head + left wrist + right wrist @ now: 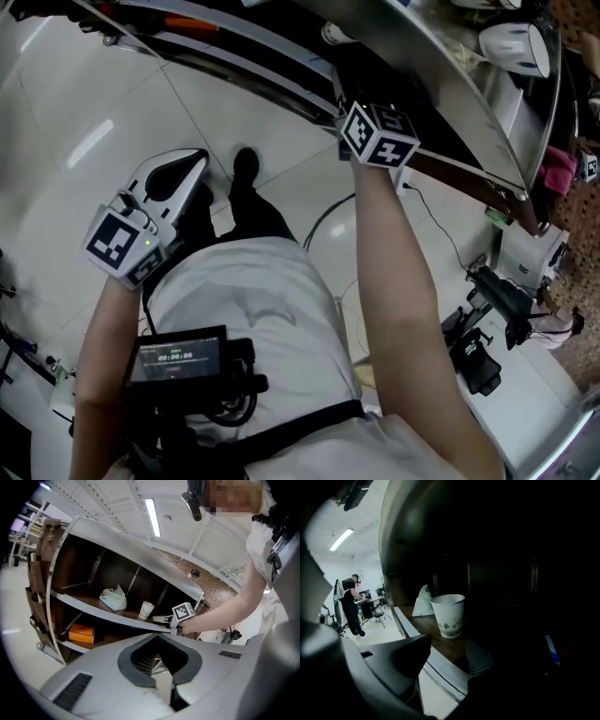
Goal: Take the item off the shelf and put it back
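Observation:
A white paper cup [449, 616] with dark print stands upright on the brown shelf board [440, 644]. My right gripper [450, 654] is open just in front of the cup. Its jaws stand apart over the shelf's front edge and do not touch the cup. From the left gripper view the same cup [146, 610] sits on the middle shelf, with the right gripper [163, 619] and its marker cube [183, 612] close beside it. My left gripper [161, 665] hangs low, away from the shelf, shut and with nothing in it. In the head view it [187, 169] is above the floor.
A crumpled white bag [114, 599] lies on the same shelf, to the cup's left. An orange box [81, 633] sits on the shelf below. The shelf's metal top [450, 84] overhangs my right hand. Cables and black gear [483, 347] lie on the floor at the right.

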Demonstrator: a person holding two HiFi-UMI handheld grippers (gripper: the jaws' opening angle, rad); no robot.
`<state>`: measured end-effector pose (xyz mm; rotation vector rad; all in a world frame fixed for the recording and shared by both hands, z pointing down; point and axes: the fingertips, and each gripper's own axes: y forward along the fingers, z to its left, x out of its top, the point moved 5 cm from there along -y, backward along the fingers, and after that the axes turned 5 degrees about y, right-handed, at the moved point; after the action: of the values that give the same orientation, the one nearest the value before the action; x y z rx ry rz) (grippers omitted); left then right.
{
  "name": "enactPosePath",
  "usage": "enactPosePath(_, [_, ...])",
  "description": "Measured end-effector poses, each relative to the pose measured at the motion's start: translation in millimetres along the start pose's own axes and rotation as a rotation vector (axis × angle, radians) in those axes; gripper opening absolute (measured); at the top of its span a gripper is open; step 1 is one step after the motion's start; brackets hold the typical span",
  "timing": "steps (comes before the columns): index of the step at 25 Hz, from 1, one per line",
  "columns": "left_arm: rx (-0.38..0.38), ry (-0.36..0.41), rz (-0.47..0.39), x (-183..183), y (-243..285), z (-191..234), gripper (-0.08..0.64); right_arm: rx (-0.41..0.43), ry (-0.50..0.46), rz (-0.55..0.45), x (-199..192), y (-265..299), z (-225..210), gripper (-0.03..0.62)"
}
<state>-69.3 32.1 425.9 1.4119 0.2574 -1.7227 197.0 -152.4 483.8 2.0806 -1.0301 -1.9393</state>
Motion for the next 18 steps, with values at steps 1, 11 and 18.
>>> enactPosePath(1, [0.003,-0.006,-0.001,-0.4,-0.1,-0.1,0.006,0.019,-0.009,0.003,1.3,2.8,0.2,0.266])
enactPosePath(11, [0.000,-0.028,0.028,-10.8,-3.8,-6.7,0.006,0.104,-0.092,0.034,33.2,56.1,-8.8,0.344])
enactPosePath(18, [0.049,-0.007,0.023,-6.9,-15.5,-1.7,0.006,0.189,-0.127,0.090,34.4,76.9,7.4,0.304])
